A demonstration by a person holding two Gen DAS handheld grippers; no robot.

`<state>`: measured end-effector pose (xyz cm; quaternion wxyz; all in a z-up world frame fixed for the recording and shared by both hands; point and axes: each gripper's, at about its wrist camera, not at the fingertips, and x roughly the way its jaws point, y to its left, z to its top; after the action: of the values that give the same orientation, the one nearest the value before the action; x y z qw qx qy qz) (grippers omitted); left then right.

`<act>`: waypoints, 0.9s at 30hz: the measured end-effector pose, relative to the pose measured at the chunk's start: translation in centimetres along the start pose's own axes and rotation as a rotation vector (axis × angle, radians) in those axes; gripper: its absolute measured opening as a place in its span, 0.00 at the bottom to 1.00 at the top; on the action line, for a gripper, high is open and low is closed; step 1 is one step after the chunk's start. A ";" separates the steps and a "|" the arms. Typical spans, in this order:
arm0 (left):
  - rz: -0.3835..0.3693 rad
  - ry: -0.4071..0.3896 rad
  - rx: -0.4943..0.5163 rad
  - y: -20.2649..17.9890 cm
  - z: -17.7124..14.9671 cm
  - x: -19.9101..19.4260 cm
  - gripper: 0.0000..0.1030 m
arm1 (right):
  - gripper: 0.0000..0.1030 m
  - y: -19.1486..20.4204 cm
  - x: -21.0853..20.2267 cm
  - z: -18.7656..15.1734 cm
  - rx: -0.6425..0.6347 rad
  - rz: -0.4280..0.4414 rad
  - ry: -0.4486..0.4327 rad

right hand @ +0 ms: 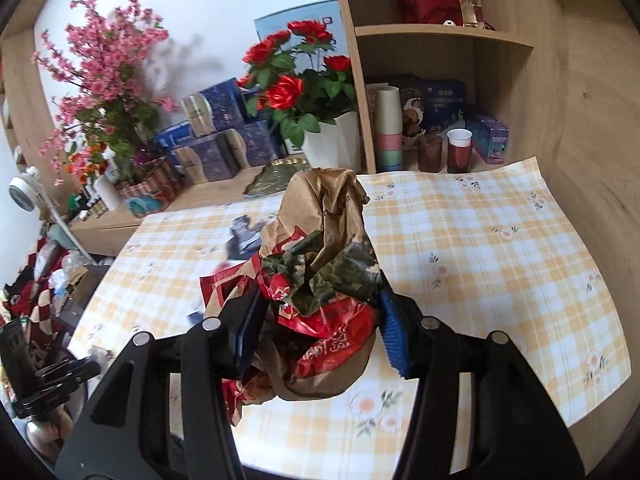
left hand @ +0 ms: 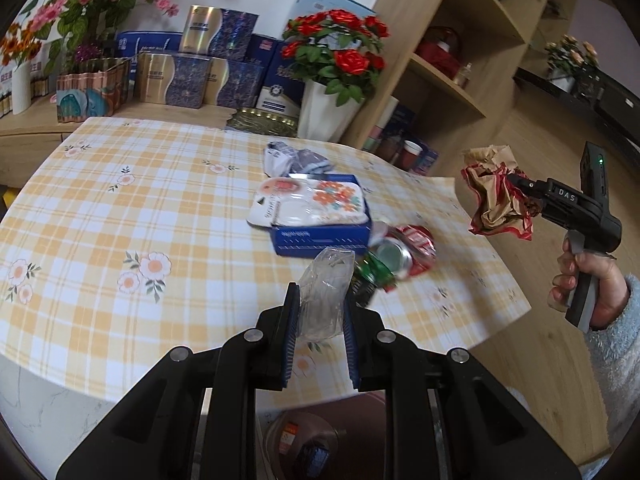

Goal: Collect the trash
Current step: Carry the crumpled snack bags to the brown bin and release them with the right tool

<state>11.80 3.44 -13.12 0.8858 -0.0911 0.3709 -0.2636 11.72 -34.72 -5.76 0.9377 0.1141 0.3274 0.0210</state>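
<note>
Left wrist view: left gripper (left hand: 320, 312) pinches a clear plastic wrapper (left hand: 326, 292); right gripper (right hand: 320, 320) clamps crumpled paper (right hand: 320, 264) — both lifted. Crushed cans (left hand: 396, 256), blue box (left hand: 320, 220) remain near the table's (left hand: 120, 200) right edge — collection partway.

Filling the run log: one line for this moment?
left tongs: shut on clear wrapper | right tongs: shut on crumpled paper bag | crushed cans: on table

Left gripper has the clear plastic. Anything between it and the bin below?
Nothing visible. The left gripper is shut on the clear plastic wrapper above the tablecloth edge; the bin sits open below, partly hidden by the gripper body.
</note>
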 end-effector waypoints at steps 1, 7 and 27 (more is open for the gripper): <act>-0.003 0.001 0.008 -0.4 -0.4 -0.5 0.20 | 0.51 0.1 -0.5 -0.3 0.000 0.004 -0.003; -0.026 -0.003 0.024 -1.7 -2.7 -2.7 0.20 | 0.51 1.4 -4.9 -4.3 -0.036 0.028 -0.028; -0.054 0.012 0.045 -1.3 -11.4 -3.8 0.20 | 0.52 6.9 -3.9 -22.0 -0.133 0.118 0.221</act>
<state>0.99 4.71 -18.43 0.8780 -0.0797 0.3675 -0.2962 -4.72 -24.03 -18.56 0.8986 0.0680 0.4192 0.1103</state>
